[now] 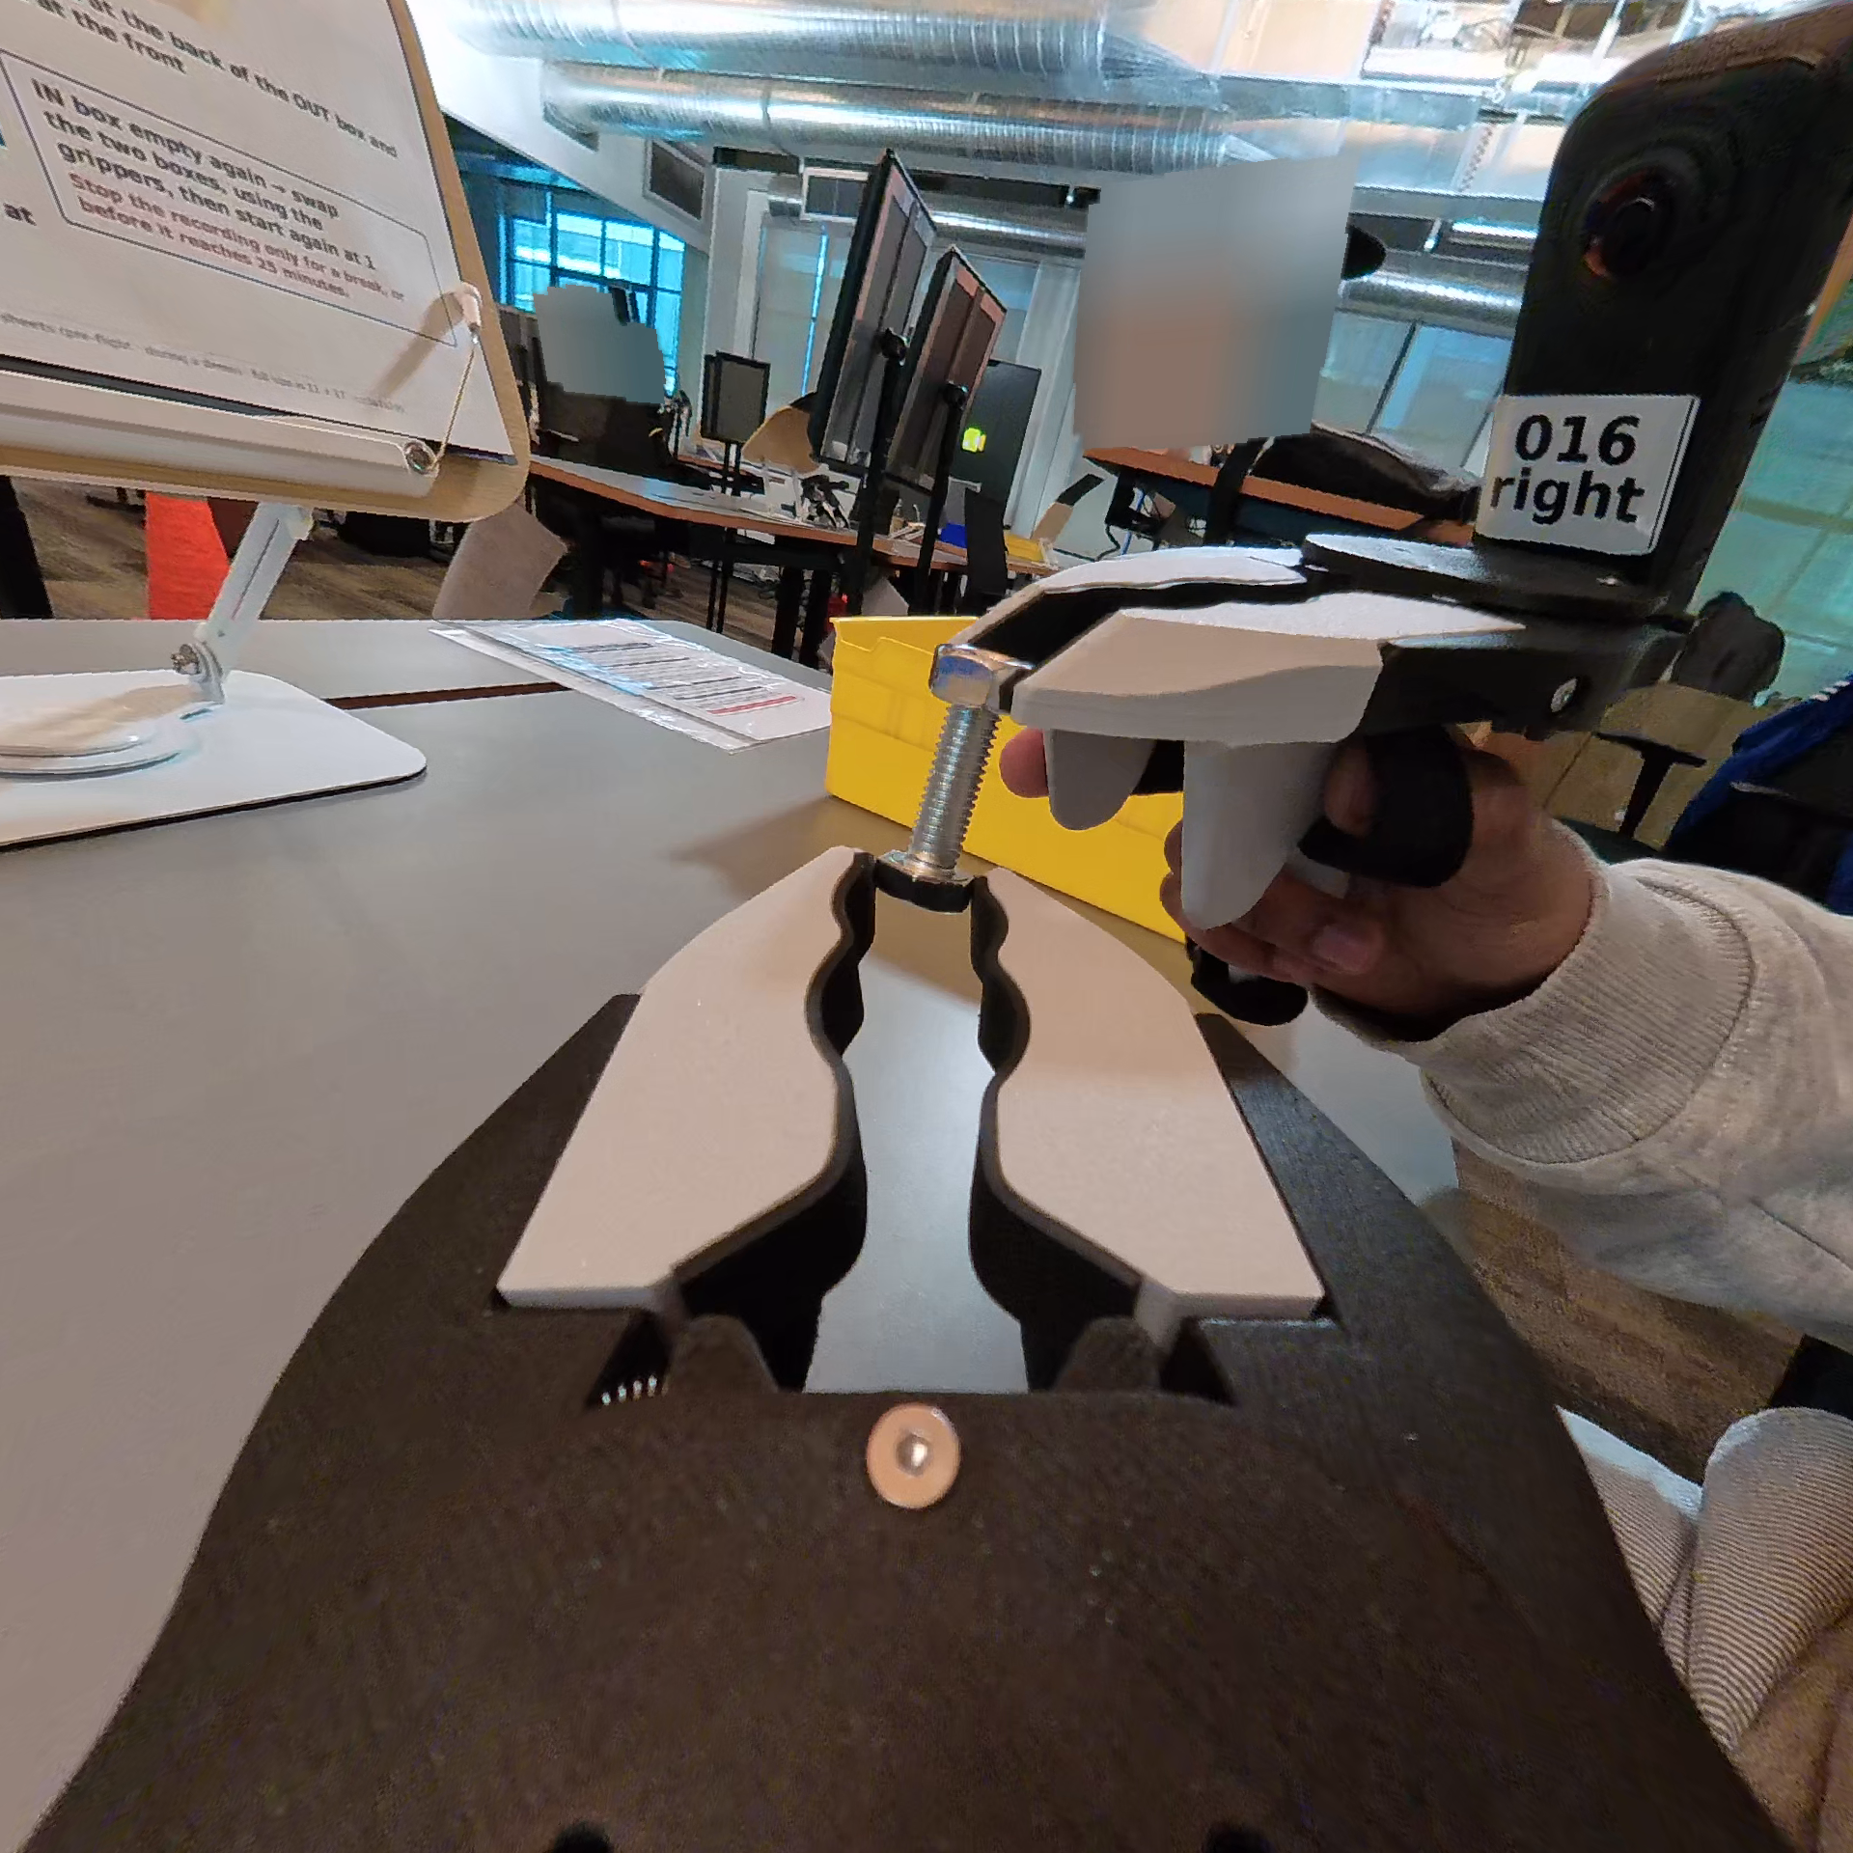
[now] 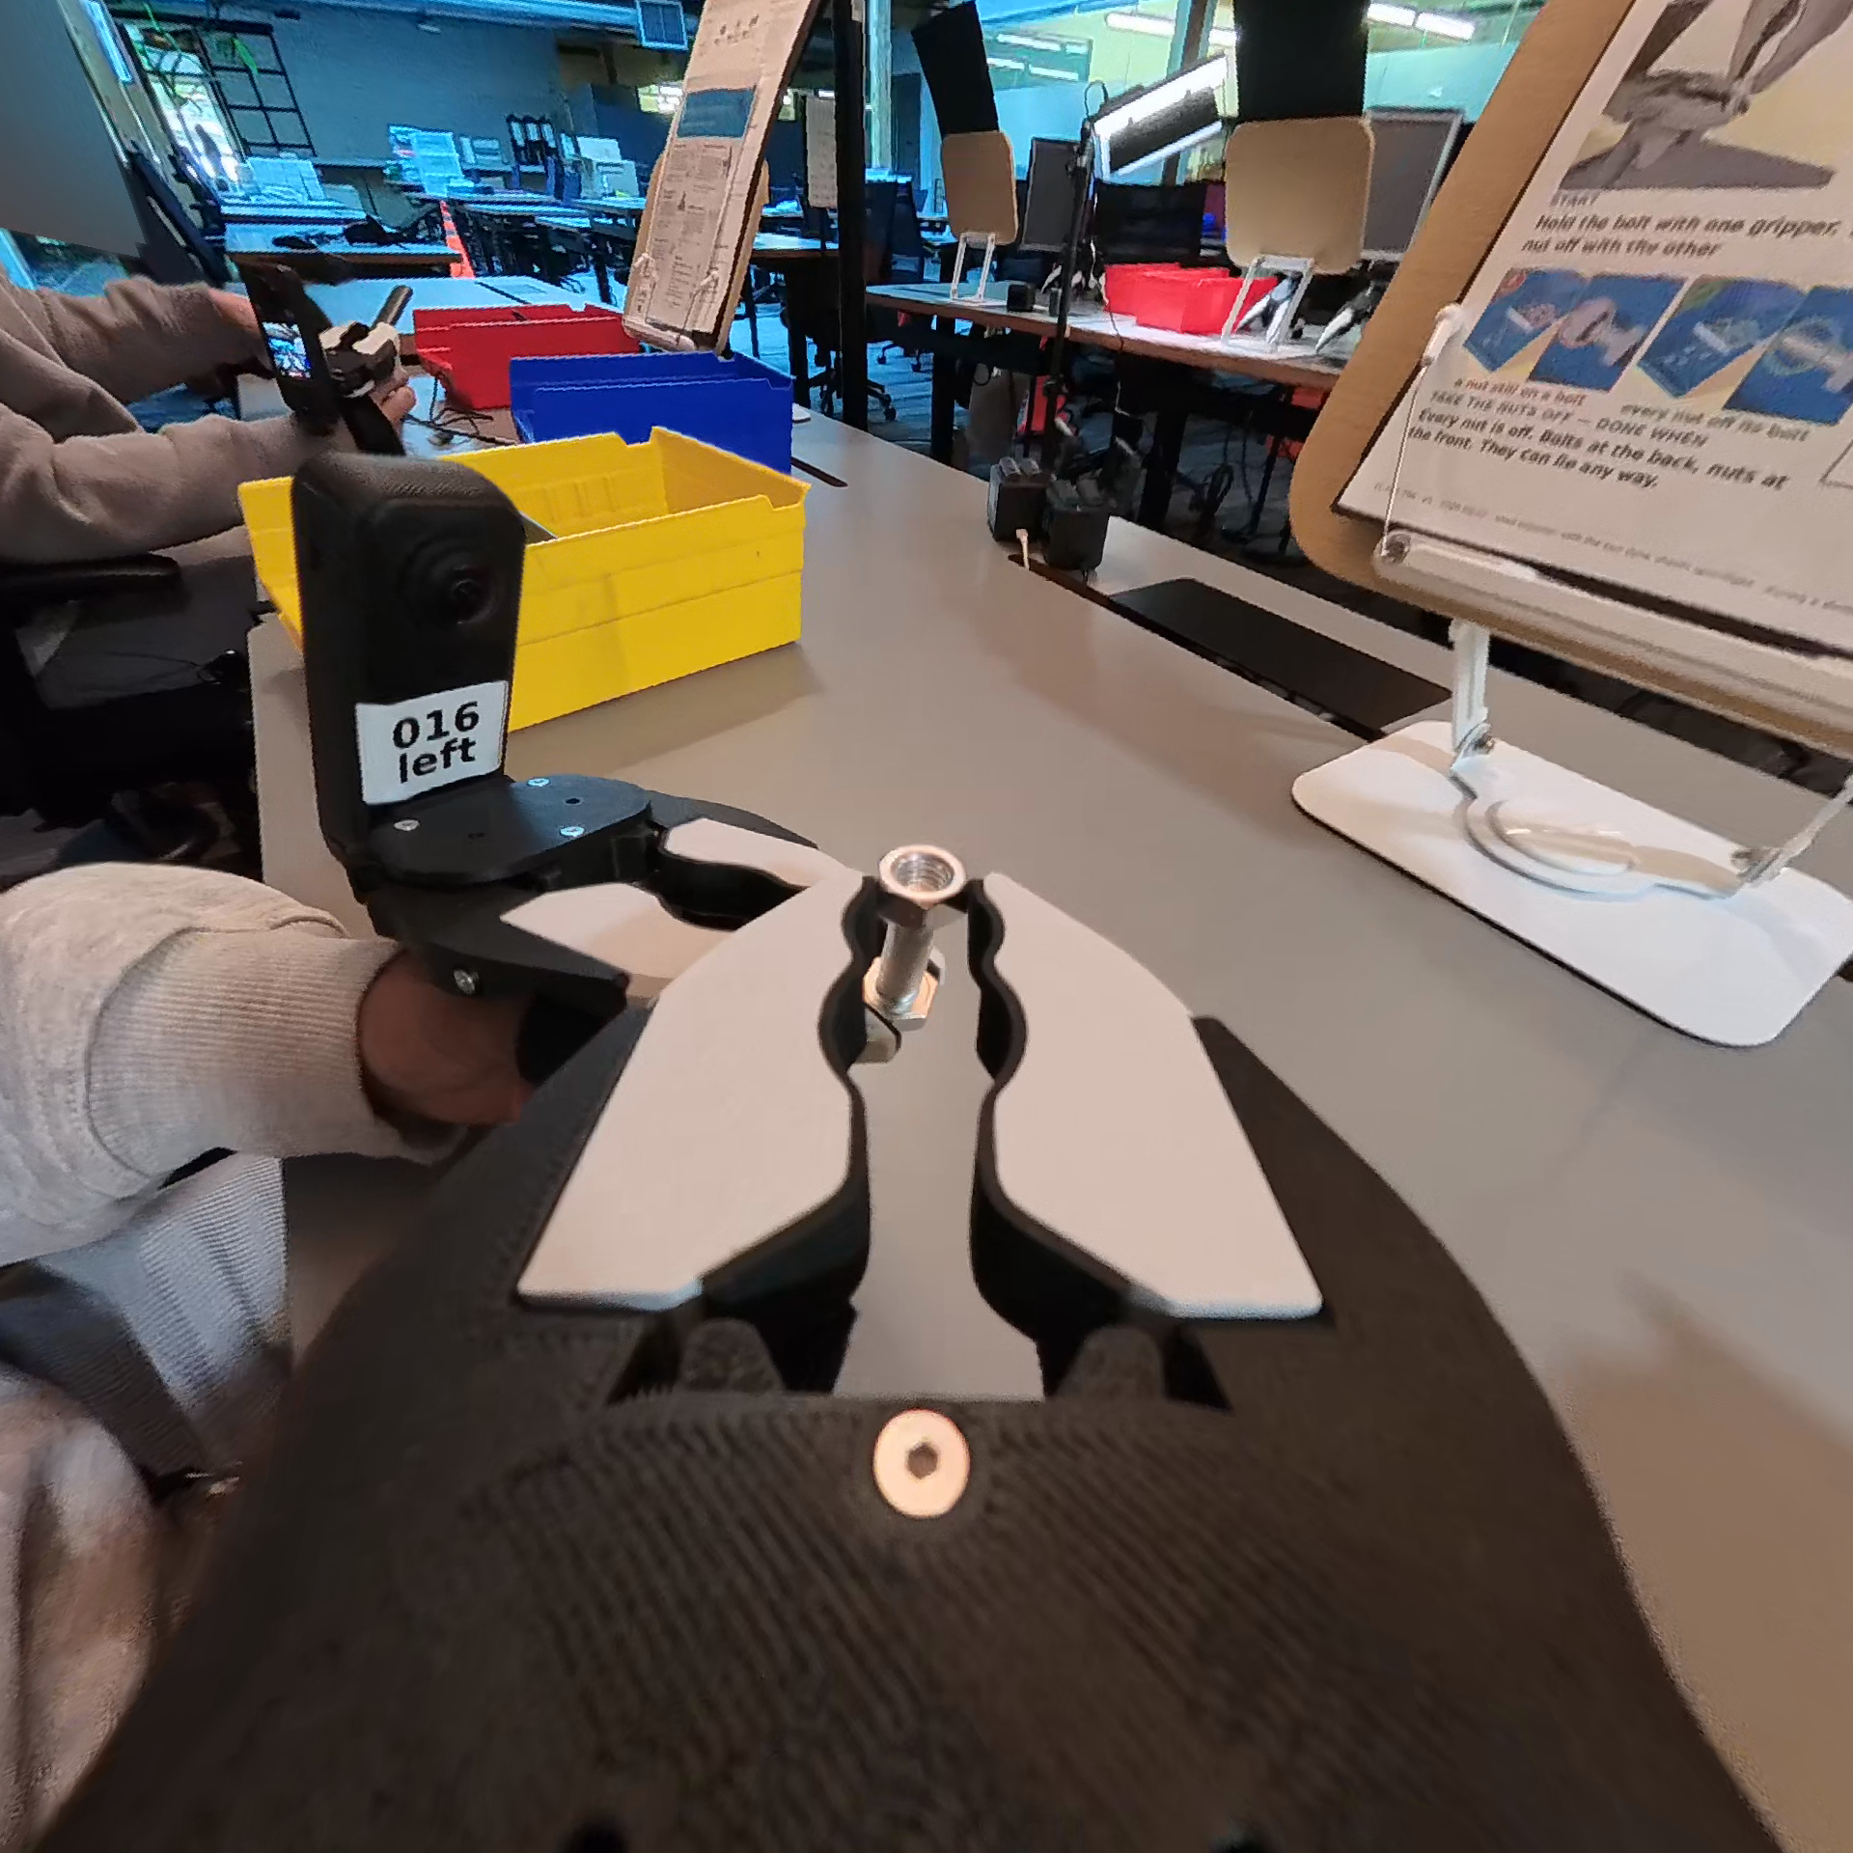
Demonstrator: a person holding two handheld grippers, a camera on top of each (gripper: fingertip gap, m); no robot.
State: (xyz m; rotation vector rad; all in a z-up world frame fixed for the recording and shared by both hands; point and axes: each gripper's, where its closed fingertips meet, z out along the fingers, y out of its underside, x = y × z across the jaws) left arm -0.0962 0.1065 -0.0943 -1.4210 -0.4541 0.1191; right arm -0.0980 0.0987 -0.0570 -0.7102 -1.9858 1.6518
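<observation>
Left gripper (image 1: 920,882) clamps the bolt's (image 1: 951,777) lower end; right gripper (image 2: 914,887) pinches its top nut (image 2: 920,874), both bearing white printed labels.

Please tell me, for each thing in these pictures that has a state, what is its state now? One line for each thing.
left gripper: shut on the bolt's lower end.
right gripper: shut on the nut.
bolt: upright, held above the table, its thread bare between the grippers.
nut: at the bolt's top end; its hole looks empty from above.
yellow bin: open-topped, standing on the table; contents not visible.
document stand: upright, holding a printed sheet.
</observation>
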